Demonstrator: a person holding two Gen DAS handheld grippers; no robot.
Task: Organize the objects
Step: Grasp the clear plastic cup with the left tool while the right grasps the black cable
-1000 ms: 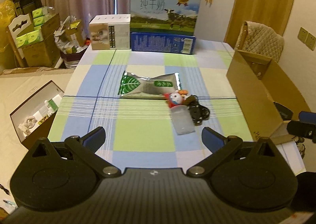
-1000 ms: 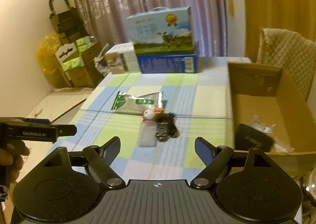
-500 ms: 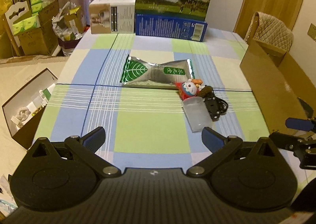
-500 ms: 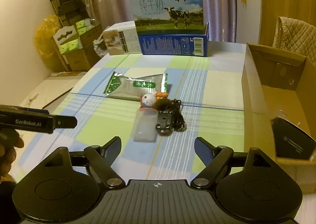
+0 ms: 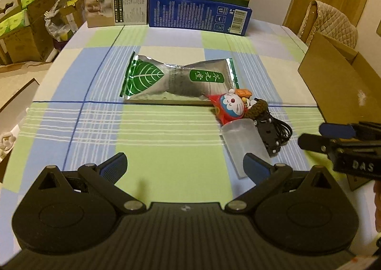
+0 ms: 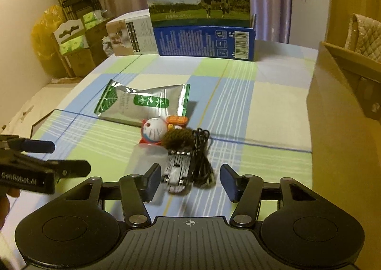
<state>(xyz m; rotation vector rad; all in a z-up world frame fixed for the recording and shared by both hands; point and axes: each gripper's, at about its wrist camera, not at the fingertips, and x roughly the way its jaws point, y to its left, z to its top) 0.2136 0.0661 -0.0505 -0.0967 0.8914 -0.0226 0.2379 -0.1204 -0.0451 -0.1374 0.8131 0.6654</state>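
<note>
On the checked tablecloth lies a silver and green foil pouch. Beside it sit a small Doraemon toy, a brown knitted thing, a black device with a coiled cable and a clear plastic cup on its side. My left gripper is open and empty, low over the table in front of the cup. My right gripper is open, its fingers either side of the black device and cable, not touching.
An open cardboard box stands at the table's right edge. A milk carton box and a smaller box stand at the far end. A padded chair is behind the cardboard box. Cartons are stacked on the floor at left.
Both grippers have moved forward and down toward the cluster of small objects. The right gripper's fingers now straddle the black device and have narrowed a little.
</note>
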